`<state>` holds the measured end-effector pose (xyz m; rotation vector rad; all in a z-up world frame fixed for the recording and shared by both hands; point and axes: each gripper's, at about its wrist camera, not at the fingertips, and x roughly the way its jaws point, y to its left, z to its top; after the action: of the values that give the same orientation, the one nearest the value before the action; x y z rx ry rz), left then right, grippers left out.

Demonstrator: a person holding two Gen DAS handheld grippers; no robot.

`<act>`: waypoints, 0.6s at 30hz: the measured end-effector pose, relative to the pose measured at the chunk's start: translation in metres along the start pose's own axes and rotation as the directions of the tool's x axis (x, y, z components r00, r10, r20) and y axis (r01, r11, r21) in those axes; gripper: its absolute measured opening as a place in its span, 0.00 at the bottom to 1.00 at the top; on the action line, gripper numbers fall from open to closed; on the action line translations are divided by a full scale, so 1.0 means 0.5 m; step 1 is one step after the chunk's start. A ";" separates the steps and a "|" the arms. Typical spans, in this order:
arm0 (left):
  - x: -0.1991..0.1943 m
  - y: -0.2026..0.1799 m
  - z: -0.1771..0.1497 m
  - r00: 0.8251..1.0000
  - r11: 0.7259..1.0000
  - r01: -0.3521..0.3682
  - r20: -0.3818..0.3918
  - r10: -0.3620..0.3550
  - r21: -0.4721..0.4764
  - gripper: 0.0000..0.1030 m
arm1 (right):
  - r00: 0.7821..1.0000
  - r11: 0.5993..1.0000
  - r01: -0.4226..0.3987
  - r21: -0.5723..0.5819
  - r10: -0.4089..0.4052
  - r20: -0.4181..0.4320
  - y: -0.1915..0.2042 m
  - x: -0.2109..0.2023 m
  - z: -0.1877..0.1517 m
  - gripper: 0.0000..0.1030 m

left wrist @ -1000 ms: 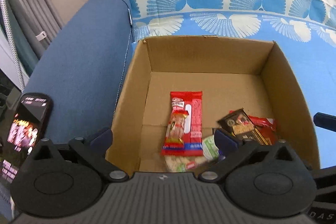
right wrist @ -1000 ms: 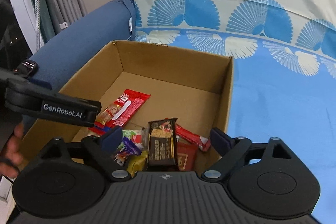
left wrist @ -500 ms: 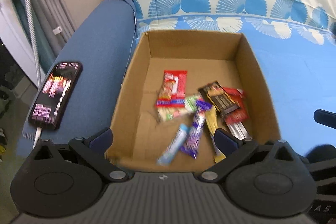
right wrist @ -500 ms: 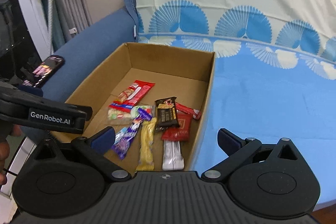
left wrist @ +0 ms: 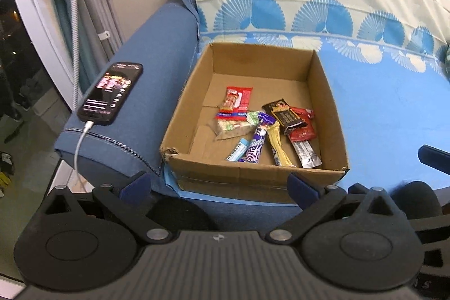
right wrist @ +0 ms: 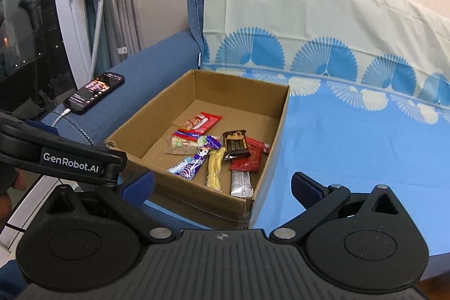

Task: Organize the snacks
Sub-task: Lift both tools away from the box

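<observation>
An open cardboard box (left wrist: 182, 108) (right wrist: 281, 131) sits on a blue sofa cover and holds several snack packets. Among them are a red wafer pack (left wrist: 236, 101) (right wrist: 201, 123), a dark chocolate bar (left wrist: 284, 115) (right wrist: 235, 146), a purple bar (left wrist: 257, 144) (right wrist: 195, 162), a yellow bar (left wrist: 277, 144) (right wrist: 214, 167) and a silver packet (left wrist: 306, 153) (right wrist: 241, 182). My left gripper (left wrist: 219, 186) is open and empty, held back in front of the box's near wall. My right gripper (right wrist: 222, 186) is open too, nothing between its fingers, near the box's front right corner.
A phone (left wrist: 111, 93) (right wrist: 94, 92) with a lit screen and a white charging cable lies on the blue armrest left of the box. The patterned blue cover (right wrist: 351, 137) stretches to the right. A window and a hanging hose stand at far left.
Both grippers have pulled back and up from over the box, so the whole box and all its snacks now show. Both stayed open. The snacks have not moved.
</observation>
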<state>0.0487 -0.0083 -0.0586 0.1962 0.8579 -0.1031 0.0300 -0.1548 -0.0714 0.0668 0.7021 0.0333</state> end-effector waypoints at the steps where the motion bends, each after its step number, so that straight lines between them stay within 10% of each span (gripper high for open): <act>1: -0.007 0.000 -0.001 1.000 1.000 -0.005 0.007 0.005 -0.002 1.00 | 1.000 1.000 0.001 -0.005 0.000 0.007 0.002 -0.008 -0.001 0.99; 18: -0.048 0.008 -0.017 0.998 1.000 -0.019 0.059 0.018 0.007 1.00 | 0.998 1.000 0.009 -0.027 -0.007 0.058 0.021 -0.058 -0.010 0.99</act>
<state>0.0273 -0.0023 -0.0452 0.2075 0.7968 -0.0947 0.0047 -0.1456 -0.0556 0.0385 0.6436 0.0332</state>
